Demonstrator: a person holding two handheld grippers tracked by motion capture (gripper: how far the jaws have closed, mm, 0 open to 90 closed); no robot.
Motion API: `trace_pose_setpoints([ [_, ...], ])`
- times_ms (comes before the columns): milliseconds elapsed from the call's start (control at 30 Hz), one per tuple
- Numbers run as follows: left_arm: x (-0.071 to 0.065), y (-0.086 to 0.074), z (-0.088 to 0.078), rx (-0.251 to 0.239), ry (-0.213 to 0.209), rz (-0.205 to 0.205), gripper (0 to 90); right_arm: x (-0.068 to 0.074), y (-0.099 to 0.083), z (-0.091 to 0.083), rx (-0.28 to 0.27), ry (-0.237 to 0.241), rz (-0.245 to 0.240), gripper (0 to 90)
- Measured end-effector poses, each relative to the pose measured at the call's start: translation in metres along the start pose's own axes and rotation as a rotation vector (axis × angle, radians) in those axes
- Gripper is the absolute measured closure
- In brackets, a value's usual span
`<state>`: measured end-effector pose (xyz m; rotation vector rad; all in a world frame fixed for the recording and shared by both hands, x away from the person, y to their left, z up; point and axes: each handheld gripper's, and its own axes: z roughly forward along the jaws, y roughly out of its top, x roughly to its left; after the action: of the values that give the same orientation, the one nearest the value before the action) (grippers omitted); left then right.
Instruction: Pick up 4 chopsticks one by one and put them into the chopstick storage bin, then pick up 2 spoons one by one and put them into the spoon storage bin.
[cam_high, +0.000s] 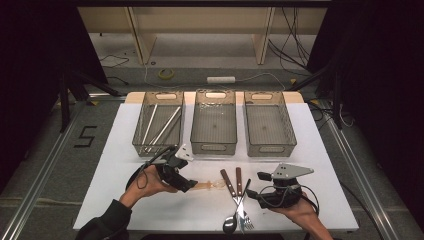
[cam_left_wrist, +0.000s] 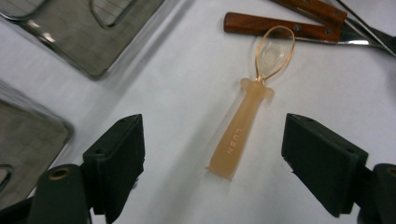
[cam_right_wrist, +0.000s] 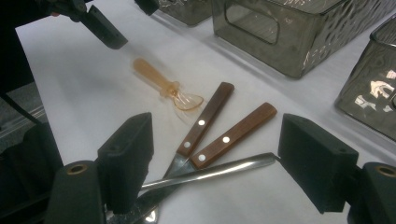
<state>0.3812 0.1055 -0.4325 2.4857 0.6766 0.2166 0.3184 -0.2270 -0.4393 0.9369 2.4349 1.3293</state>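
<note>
the white tabletop (cam_high: 150, 210) carries three smoked, clear plastic bins in a row at its far side; the left bin (cam_high: 158, 122) holds a few long pale sticks, the middle bin (cam_high: 214, 122) and the right bin (cam_high: 270, 124) look bare; a dark "5" (cam_high: 86, 136) is marked on the floor left of the tabletop; nearer the person, two wood-handled pieces of cutlery (cam_right_wrist: 219, 130) lie crossed with a steel-handled spoon (cam_high: 231, 220), close in front of the right gripper (cam_right_wrist: 215, 163), whose jaws stand wide apart with nothing pressed between them; the small translucent amber spoon (cam_left_wrist: 247, 112) lies flat on the tabletop, its bowl just beside one wooden handle, its stubby handle moulded with raised letters that seem to read "lusn", though the spelling is hard to be sure of; the left gripper (cam_left_wrist: 212, 154) hangs over it with jaws released and spread wide, one on either side of the handle end, not touching it.
</note>
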Motion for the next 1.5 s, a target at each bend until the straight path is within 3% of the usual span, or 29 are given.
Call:
trace_pose_setpoints([
  [200,-0.007,-0.001,0.014,0.075,-0.006,0.037,21.6,0.000,0.000,0.000,0.001,-0.001,-0.002,27.7],
  [367,-0.009,-0.001,0.020,0.110,-0.009,0.060,22.7,0.002,0.001,0.001,0.003,0.001,-0.005,27.7],
  [667,-0.013,0.000,0.029,0.166,-0.024,0.107,33.0,0.000,-0.001,0.001,0.007,0.002,-0.003,27.7],
  [1500,-0.010,0.001,0.040,0.198,-0.058,0.176,66.6,0.003,-0.001,0.002,0.026,-0.004,-0.016,27.7],
])
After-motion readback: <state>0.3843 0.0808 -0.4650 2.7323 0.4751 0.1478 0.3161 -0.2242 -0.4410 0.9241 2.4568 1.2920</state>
